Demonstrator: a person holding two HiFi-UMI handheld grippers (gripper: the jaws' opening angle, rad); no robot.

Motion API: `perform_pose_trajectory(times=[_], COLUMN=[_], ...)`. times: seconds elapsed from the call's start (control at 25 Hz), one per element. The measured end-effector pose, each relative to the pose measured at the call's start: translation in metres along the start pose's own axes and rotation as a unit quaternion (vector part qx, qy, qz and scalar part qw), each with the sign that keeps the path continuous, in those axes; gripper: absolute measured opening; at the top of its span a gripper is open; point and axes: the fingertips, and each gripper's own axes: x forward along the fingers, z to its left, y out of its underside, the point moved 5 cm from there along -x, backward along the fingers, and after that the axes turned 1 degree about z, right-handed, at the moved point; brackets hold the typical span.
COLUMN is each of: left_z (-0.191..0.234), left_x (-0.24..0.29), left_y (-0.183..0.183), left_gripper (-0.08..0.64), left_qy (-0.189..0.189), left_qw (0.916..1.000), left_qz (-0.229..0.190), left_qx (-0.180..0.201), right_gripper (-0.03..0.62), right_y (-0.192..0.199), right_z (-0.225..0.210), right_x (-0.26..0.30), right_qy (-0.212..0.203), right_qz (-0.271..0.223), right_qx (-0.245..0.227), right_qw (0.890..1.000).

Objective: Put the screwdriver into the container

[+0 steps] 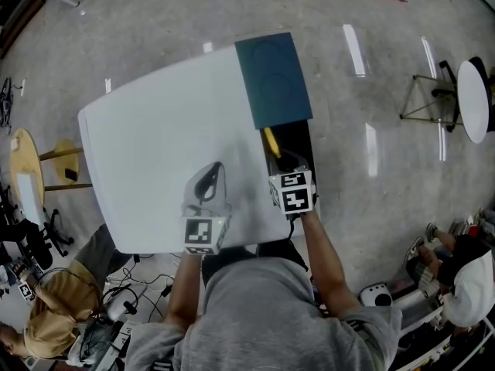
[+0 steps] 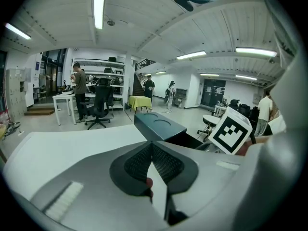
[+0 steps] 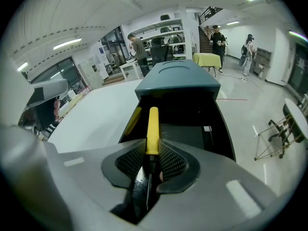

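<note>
The screwdriver [image 3: 152, 129] has a slim yellow handle and a thin dark shaft, and it is clamped between the fingers of the right gripper [image 3: 152, 150], handle forward over the open black container [image 3: 211, 129]. Its tip is lost in the dark gap behind the fingers. That gripper points along the container toward its teal lid [image 3: 175, 78]. The left gripper [image 2: 152, 148] is over the white worktop [image 1: 155, 137], its fingers pressed together on nothing.

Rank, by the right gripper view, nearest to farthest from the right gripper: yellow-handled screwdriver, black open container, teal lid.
1. Yellow-handled screwdriver, clamped between the jaws.
2. Black open container, just ahead.
3. Teal lid, beyond, at the container's far end.
</note>
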Motion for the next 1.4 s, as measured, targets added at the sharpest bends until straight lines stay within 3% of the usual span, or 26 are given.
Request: perform_pose_trajectory(times=[0.68, 1.12, 1.4], left_z=[0.003, -0.009, -0.020], left_x=[-0.022, -0.057, -0.085], left_y=[-0.010, -0.047, -0.076], left_gripper=[0.012, 0.012, 0.012], left_qy=[0.003, -0.005, -0.009], left_qw=[0.9996, 0.9967, 0.9925], left_qz=[-0.023, -0.074, -0.115], left_qx=[0.018, 0.031, 0.040], right_gripper=[0.100, 0.101, 0.084], right_y=[-0.001, -0.043, -0.065], right_z=[0.001, 0.032, 0.057], right_x=[-0.021, -0.103, -0.162], right_qy=[0.017, 0.006, 0.000], right_qz=[-0.023, -0.142, -0.229], right_qx=[0.009, -0.034, -0.070], right_qw=[1.000, 0.989, 0.971])
